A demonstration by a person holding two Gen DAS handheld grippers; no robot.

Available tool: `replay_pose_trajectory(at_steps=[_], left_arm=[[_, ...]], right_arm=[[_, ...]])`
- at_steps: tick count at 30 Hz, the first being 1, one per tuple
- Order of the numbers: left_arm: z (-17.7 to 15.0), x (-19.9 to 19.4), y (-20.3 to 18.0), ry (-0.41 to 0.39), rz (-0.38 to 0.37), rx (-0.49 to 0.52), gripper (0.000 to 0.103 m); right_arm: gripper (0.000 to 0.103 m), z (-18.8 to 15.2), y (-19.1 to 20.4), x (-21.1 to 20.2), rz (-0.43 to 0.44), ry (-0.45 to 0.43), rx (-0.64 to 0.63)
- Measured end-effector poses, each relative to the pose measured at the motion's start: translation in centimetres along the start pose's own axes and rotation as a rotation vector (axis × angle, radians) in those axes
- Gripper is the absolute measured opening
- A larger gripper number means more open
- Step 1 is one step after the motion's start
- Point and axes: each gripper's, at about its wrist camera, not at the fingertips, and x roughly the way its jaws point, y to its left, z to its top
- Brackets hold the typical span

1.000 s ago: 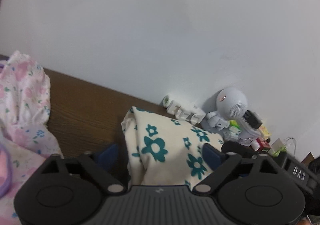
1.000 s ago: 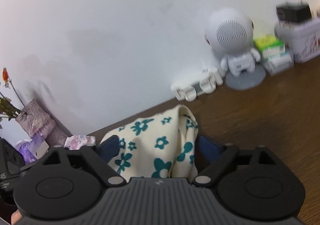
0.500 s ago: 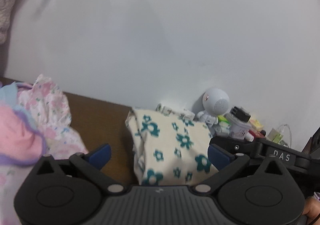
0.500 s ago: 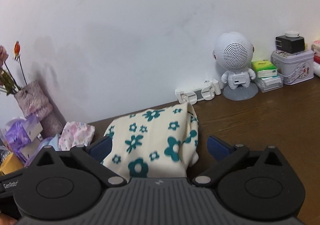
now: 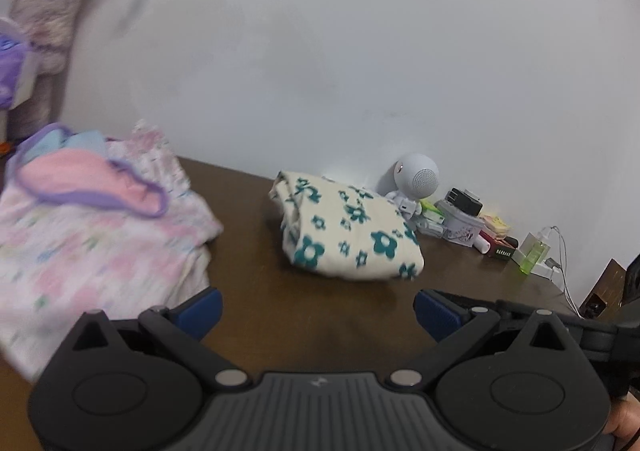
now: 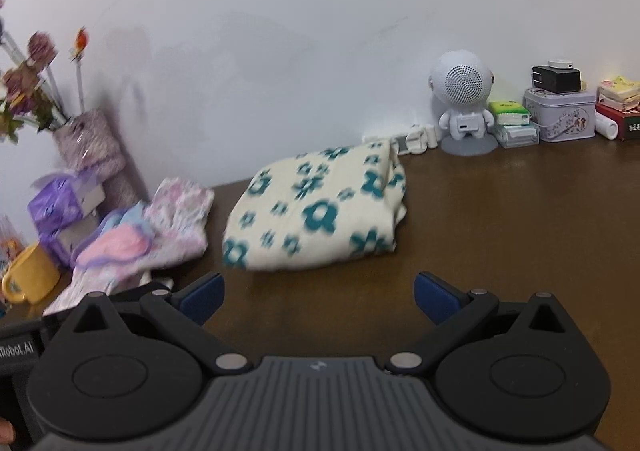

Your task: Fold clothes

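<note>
Left tongs (image 5: 318, 311): yours are spread wide with nothing between the blue pads (image 5: 200, 311); they hang above bare desk (image 5: 240, 211), short of the folded cloth.
Right tongs (image 6: 318, 297): yours are spread wide too and empty, held over the brown wood in front of the cloth.
Folded cloth (image 6: 316, 207): the cream piece with teal flowers lies folded into a thick bundle on the desk, near the wall, apart from both of your tongs. From the left wrist view it sits ahead and slightly right (image 5: 348, 235).
Pile of clothes (image 5: 92, 219): pink floral pieces with a pink, purple-edged garment on top lie heaped on your left, separate from the folded cloth with bare wood between them. The right wrist view shows the same pile (image 6: 144, 239) left of the bundle.
Speaker figure (image 6: 464, 103): a white round-headed figure stands against the wall just behind the cloth's right far corner.
Tin box (image 6: 560, 119): stands right of the figure, with a black block on its lid.
Vase (image 6: 96, 155): a purple wrapped vase with flowers stands at the far left by the wall.
Yellow mug (image 6: 30, 279): sits at the left edge, next to the pile.
</note>
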Motion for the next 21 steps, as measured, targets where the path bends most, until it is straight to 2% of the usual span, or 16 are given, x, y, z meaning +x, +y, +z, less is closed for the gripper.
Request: replay_pose_trajectory(at_steps=[12, 18, 21], left_arm=[[-4.0, -9.0, 1.5, 0.012, 0.030, -0.017, 0.103], [-6.8, -13.9, 1.4, 0.088, -0.001, 0.010, 0.103], [-8.3, -16.1, 1.5, 0.106, -0.012, 0.024, 0.103]], right_arm=[[0.103, -5.2, 4.5, -6.0, 0.025, 0.038, -0.035], [0.103, -8.3, 6.8, -9.8, -0.007, 0.073, -0.051], [0.103, -10.0, 7.7, -12.1, -0.004, 0.062, -0.055]])
